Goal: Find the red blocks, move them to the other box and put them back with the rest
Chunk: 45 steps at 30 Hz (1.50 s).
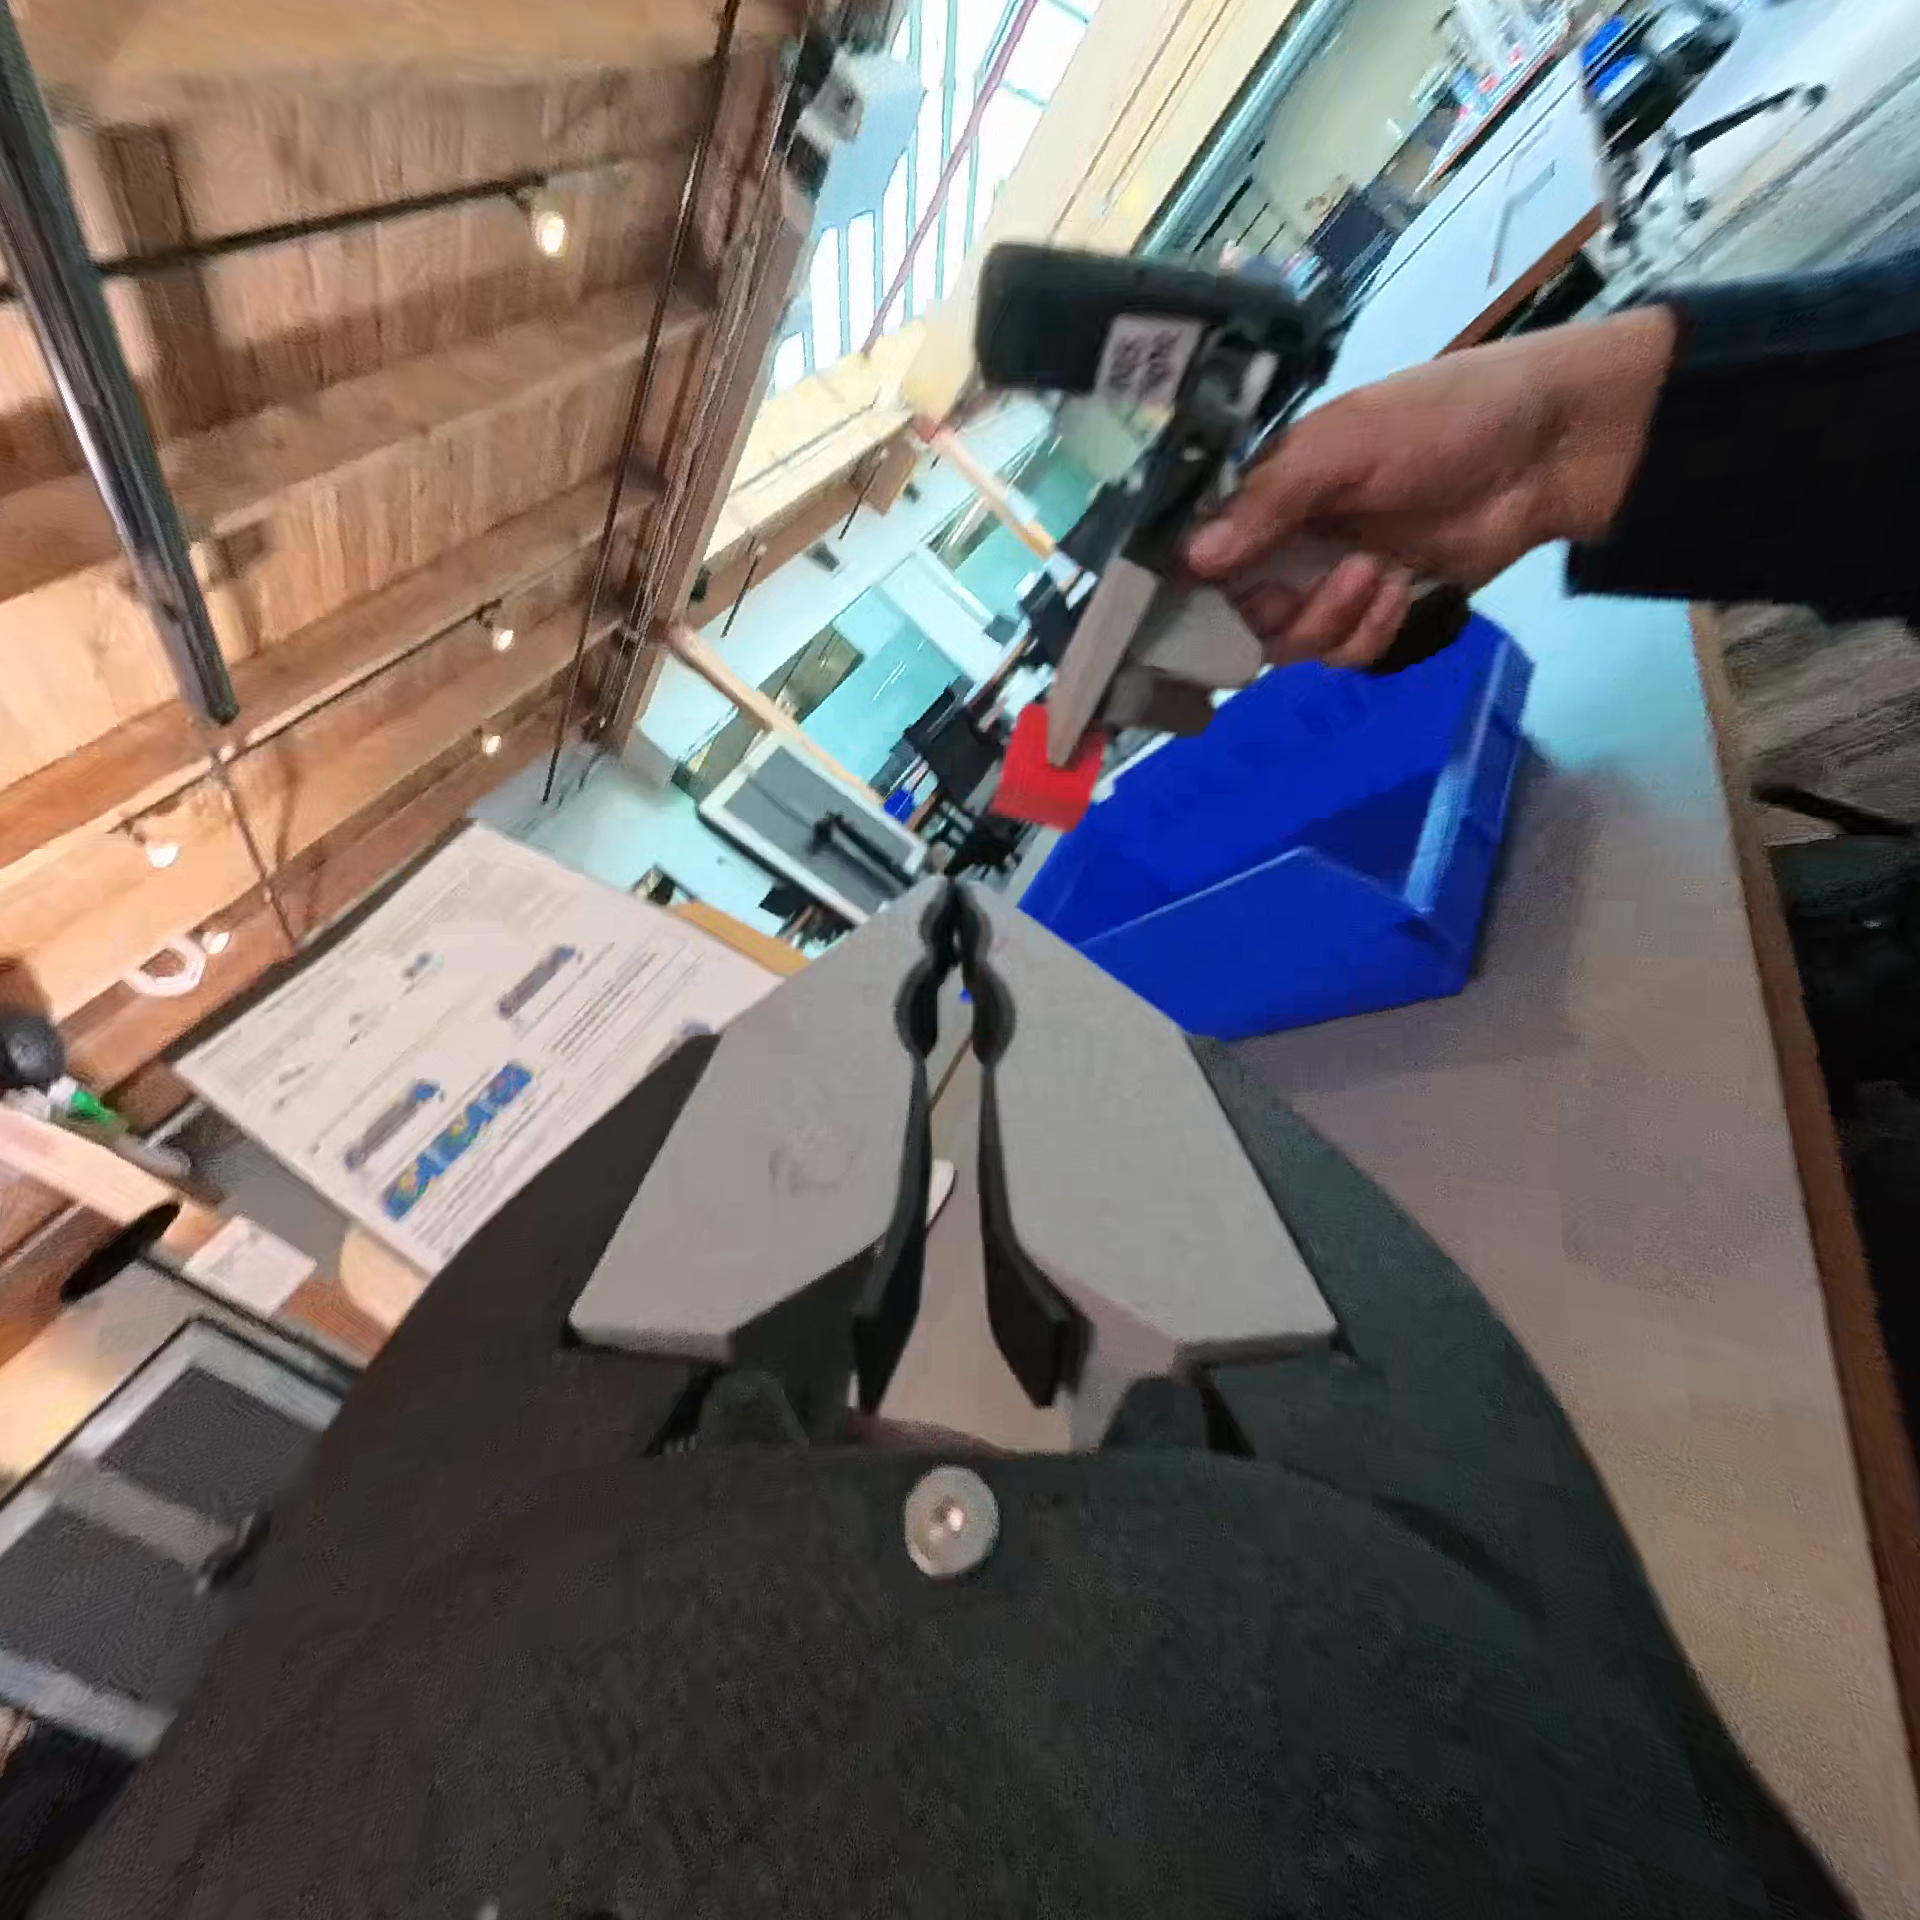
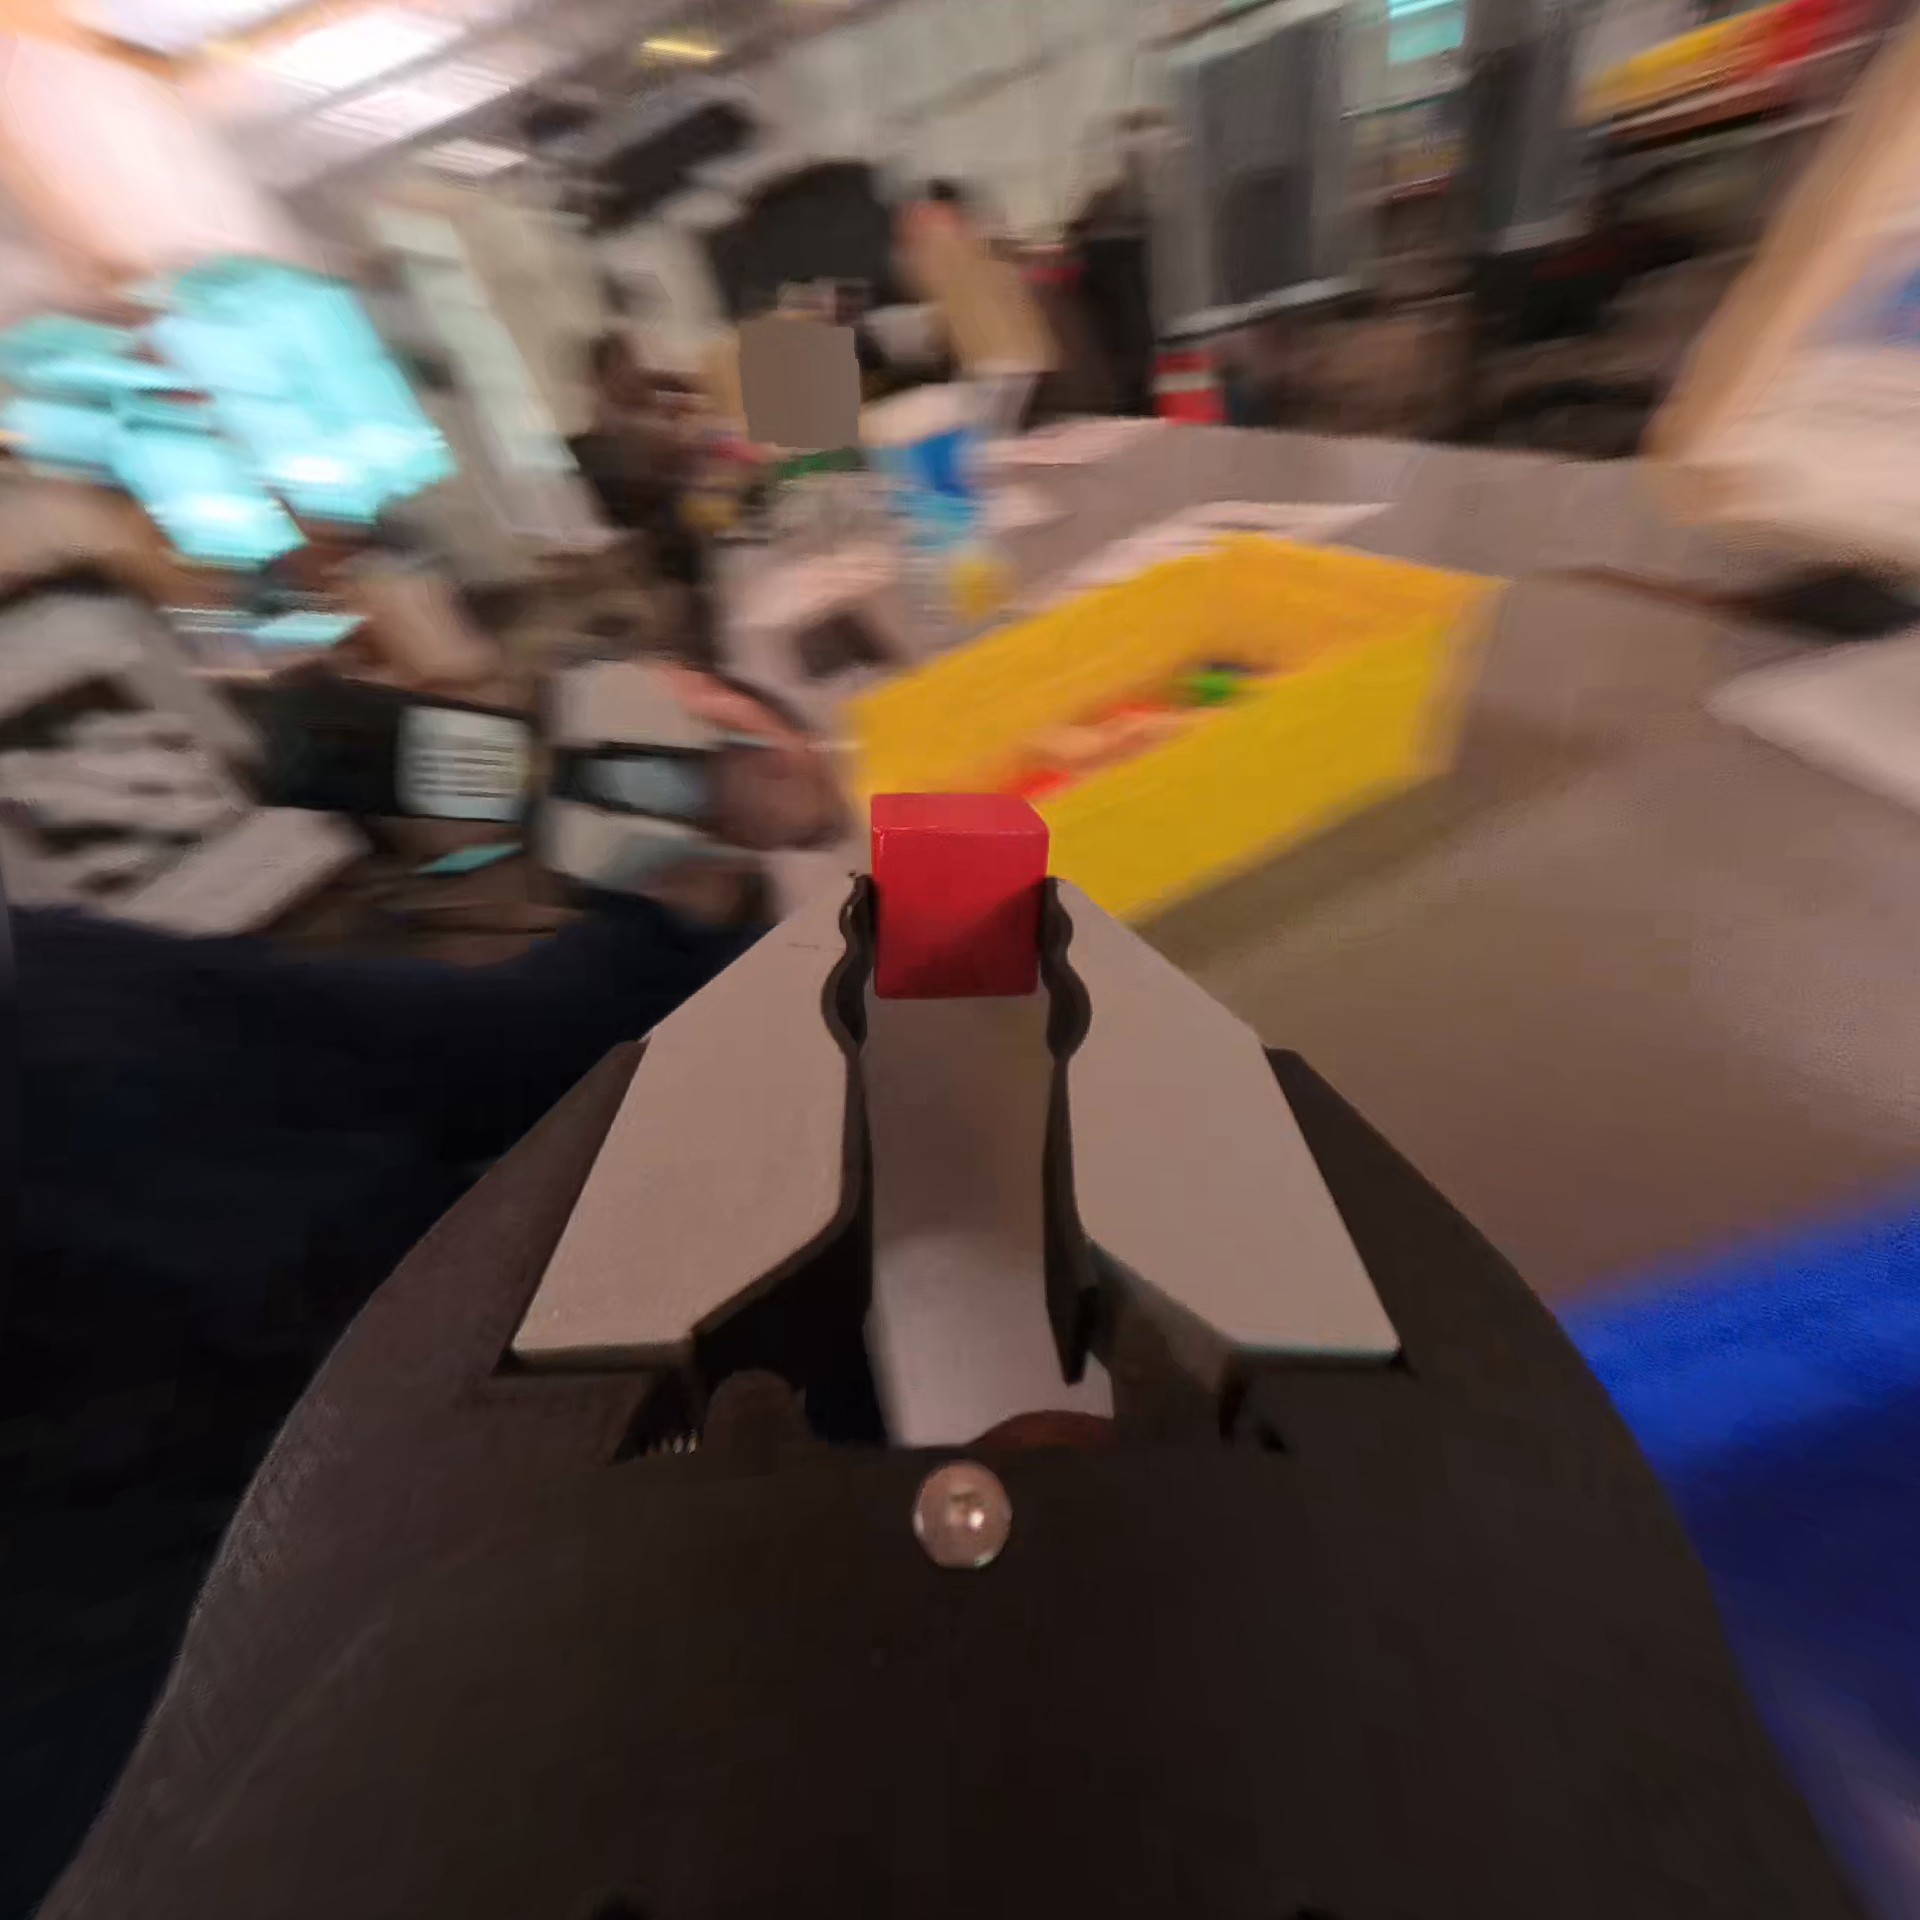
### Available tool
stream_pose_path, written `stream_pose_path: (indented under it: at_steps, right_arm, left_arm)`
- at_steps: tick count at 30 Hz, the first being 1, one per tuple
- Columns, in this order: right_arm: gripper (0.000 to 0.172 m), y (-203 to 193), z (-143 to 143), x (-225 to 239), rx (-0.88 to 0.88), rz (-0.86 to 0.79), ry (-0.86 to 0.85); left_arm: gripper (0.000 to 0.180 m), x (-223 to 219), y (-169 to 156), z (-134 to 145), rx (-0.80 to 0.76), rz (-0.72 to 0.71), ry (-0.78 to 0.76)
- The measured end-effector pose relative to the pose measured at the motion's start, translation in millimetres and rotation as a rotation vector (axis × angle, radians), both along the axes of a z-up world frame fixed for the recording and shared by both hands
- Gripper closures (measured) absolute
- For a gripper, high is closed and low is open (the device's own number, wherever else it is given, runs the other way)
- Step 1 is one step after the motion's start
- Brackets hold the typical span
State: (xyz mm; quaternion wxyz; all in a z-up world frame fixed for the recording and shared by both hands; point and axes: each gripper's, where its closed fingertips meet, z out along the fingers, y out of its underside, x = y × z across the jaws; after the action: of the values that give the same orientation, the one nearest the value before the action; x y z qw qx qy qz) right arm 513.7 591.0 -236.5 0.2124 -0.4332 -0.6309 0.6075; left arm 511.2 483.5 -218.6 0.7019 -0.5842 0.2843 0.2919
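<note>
- Right gripper (image 2: 958,935): grey fingers with black wavy pads clamped on both side faces of a small, glossy red cube block (image 2: 956,904), carried in the air.
- Yellow plastic bin (image 2: 1299,790) of mixed blocks lies ahead and right of the cube; right hand nearer.
- Blue plastic bin (image 1: 1351,831) sits below the cube.
- Left gripper (image 1: 954,925): tips together, nothing between them.
</note>
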Motion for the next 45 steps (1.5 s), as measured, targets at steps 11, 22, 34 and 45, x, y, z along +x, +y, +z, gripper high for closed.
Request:
stream_pose_path:
  at_steps: [11, 22, 34, 45]
  right_arm:
    - [0.141, 230.7, -131.3, -0.6, 0.523, -0.852, -0.478]
    - [0.126, 193.8, -42.1, 11.1, 0.317, -0.79, -0.143]
    - [0.123, 157.7, -40.4, 2.2, 0.297, -0.665, -0.138]
    - [0.122, 147.6, -34.9, 6.4, 0.299, -0.63, -0.127]
  left_arm:
    - [0.173, -112.5, -4.9, -47.8, -0.317, 0.408, -0.462]
    - [0.157, -146.6, -52.8, -89.0, -0.571, 0.456, -0.637]
    - [0.151, -143.7, -68.8, -168.0, -1.062, 0.259, -0.739]
    - [0.153, -150.7, -66.8, -203.9, -1.415, 0.361, -0.708]
